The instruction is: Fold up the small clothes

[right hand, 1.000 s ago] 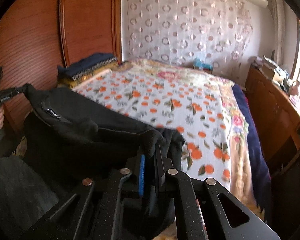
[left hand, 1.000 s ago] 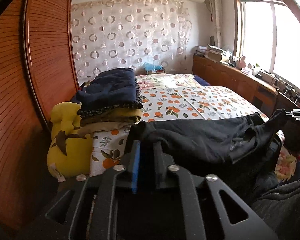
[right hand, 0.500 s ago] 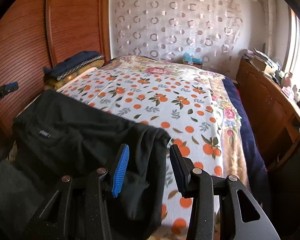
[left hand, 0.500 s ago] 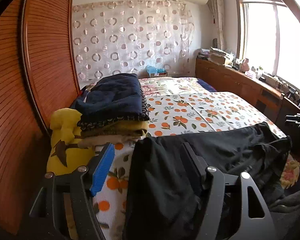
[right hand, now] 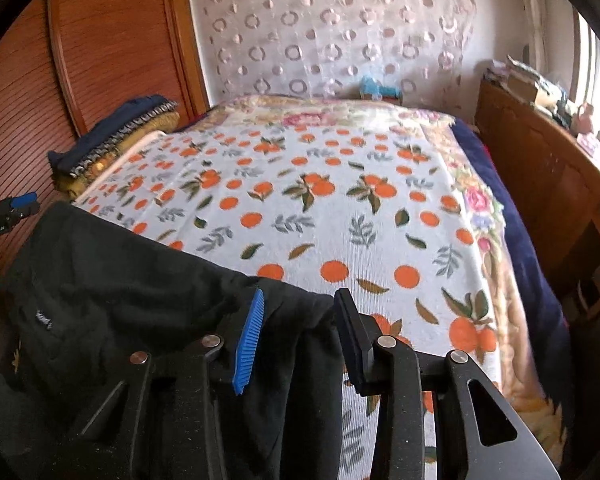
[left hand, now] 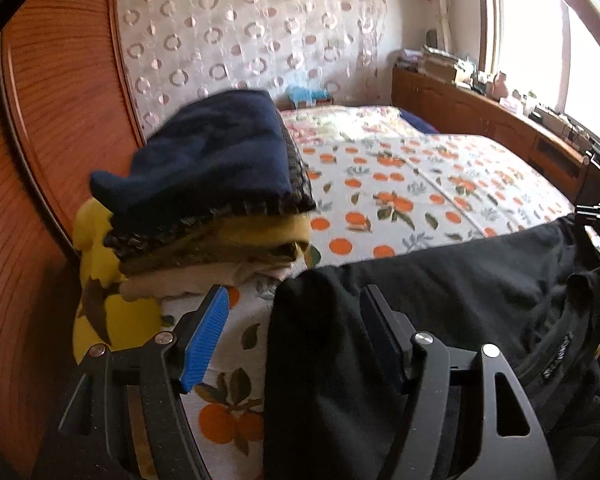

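A black garment point(left hand: 440, 292) lies spread along the near edge of the bed, on the orange-print bedspread point(left hand: 400, 184). My left gripper point(left hand: 296, 316) is open, its jaws wide apart over the garment's left end; the cloth lies loose between them. My right gripper point(right hand: 300, 320) is open over the garment's right end point(right hand: 292, 360), which also lies loose between the jaws. The garment point(right hand: 112, 288) stretches left toward the other gripper point(right hand: 8, 212), seen at the far left.
A stack of folded clothes point(left hand: 216, 184), dark blue on top, sits on a yellow plush toy point(left hand: 100, 288) at the bed's left side by the wooden wardrobe point(left hand: 40, 160). A wooden cabinet point(right hand: 540, 184) with clutter runs along the right under the window.
Both grippers were shut on the black garment and held it up. They have opened and let go, and the garment now lies flat on the bed edge. Both have lowered slightly.
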`<state>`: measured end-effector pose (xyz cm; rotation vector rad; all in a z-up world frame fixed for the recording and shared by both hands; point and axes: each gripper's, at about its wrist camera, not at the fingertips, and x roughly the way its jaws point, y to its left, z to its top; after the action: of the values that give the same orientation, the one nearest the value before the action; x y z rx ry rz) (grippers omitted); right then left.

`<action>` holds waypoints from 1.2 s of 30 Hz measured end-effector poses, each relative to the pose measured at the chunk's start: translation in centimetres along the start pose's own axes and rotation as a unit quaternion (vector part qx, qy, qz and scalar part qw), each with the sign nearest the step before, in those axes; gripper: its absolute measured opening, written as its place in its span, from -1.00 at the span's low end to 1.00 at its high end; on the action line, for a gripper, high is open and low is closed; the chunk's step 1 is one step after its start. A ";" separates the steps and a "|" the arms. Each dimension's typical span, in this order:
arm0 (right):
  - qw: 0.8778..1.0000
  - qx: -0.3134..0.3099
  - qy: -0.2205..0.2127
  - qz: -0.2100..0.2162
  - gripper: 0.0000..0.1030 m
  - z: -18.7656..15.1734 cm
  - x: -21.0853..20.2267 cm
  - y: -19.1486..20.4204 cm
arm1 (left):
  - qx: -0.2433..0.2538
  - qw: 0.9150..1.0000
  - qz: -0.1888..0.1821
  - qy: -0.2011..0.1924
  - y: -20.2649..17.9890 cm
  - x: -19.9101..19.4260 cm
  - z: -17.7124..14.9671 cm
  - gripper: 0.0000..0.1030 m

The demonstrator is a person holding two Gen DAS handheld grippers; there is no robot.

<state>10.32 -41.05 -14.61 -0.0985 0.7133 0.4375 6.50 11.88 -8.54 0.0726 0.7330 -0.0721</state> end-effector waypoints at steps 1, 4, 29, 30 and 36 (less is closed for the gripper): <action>1.000 0.003 0.003 0.002 -0.39 0.2 0.2 0.1 | 0.003 1.000 0.000 0.006 -0.2 0.4 -0.2 0.34; 1.000 0.008 0.002 0.018 -0.87 0.2 0.0 -0.1 | 0.005 1.000 0.000 0.018 -0.4 1.3 -0.5 0.34; 0.999 0.013 -0.010 -0.037 0.17 -0.7 -0.4 -0.5 | -0.016 0.997 -0.022 0.069 0.1 3.4 -1.1 0.42; 0.999 0.012 -0.004 -0.033 0.18 -0.7 0.1 -0.4 | -0.017 0.997 -0.023 0.069 0.1 3.5 -1.1 0.42; 0.999 0.000 0.023 -0.030 0.18 -0.3 1.5 -0.2 | -0.025 0.996 -0.031 0.081 0.5 3.9 -0.6 0.42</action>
<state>11.19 -40.73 -15.82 -0.1292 0.7535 0.3790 9.03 12.24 -11.55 0.0074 0.8993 -0.1087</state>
